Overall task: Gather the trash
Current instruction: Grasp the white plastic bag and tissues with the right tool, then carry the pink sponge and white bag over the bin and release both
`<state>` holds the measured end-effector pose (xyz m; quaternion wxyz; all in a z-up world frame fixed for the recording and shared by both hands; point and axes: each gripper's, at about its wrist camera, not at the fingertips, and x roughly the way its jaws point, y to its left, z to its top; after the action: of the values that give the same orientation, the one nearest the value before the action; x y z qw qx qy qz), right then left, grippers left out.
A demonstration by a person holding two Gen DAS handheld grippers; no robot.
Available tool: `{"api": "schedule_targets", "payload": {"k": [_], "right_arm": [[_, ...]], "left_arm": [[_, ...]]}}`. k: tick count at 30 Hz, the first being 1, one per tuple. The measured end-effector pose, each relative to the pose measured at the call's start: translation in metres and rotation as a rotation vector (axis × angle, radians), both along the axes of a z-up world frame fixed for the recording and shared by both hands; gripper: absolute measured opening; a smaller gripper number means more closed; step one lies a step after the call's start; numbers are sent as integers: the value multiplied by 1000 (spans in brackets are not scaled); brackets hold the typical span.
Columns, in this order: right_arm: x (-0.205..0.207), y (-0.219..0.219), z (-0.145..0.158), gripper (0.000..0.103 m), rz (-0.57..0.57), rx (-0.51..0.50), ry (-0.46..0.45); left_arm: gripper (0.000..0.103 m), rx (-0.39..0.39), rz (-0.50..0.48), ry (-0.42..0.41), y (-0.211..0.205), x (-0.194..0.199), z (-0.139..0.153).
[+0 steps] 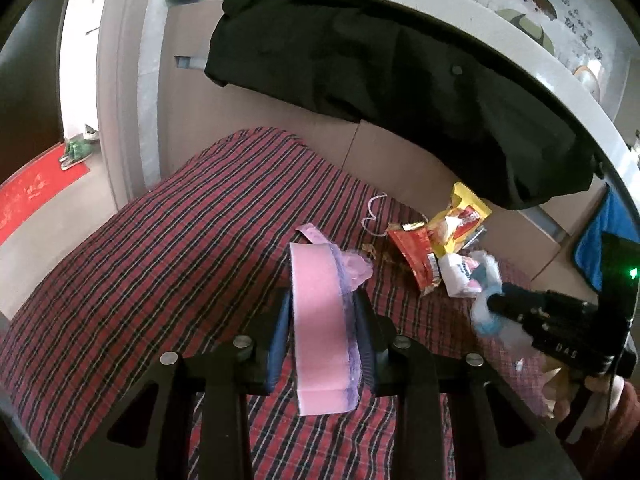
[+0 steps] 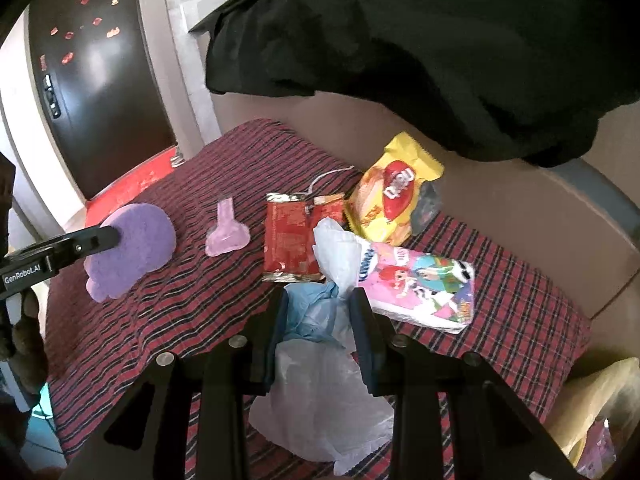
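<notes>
My left gripper (image 1: pixel 323 300) is shut on a flat purple foam piece (image 1: pixel 316 320) with a pink edge, held just above the plaid cloth (image 1: pixel 160 260). The right wrist view shows that foam piece (image 2: pixel 132 248) at the left in the left gripper (image 2: pixel 114 236). My right gripper (image 2: pixel 322 300) is shut on a crumpled blue and white wad (image 2: pixel 316 320) of tissue or plastic. On the cloth beyond it lie a red wrapper (image 2: pixel 296 236), a yellow snack bag (image 2: pixel 394 200), a pink cartoon tissue pack (image 2: pixel 424 288) and a small pale purple scrap (image 2: pixel 226 236).
A black garment (image 2: pixel 440 60) hangs over the rail behind the plaid-covered seat. A white string (image 2: pixel 328 178) and crumbs (image 1: pixel 376 252) lie near the wrappers. A yellowish plastic bag (image 2: pixel 592 412) stands at the lower right. A dark door (image 2: pixel 100 100) and a red mat (image 1: pixel 24 196) are at the left.
</notes>
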<state>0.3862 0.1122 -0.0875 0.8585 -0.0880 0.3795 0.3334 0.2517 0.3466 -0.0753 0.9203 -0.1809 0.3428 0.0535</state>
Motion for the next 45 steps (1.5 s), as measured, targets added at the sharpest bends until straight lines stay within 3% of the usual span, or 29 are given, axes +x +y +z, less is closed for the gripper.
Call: {"api": "schedule_targets", "payload": {"k": [9, 21, 25, 34, 45], "right_arm": [[-9, 14, -19, 42, 88, -17, 51], [-16, 6, -37, 44, 63, -49, 104], [-28, -8, -33, 39, 45, -58, 84], [-43, -62, 32, 37, -55, 61, -78], [-53, -135, 123, 37, -173, 158, -285]], "left_arm": [[32, -43, 9, 12, 4, -2, -9], [32, -40, 17, 11, -4, -6, -6], [32, -25, -5, -7, -18, -6, 4], [32, 38, -73, -119, -72, -3, 50], [32, 148, -208, -325, -177, 12, 126]]}}
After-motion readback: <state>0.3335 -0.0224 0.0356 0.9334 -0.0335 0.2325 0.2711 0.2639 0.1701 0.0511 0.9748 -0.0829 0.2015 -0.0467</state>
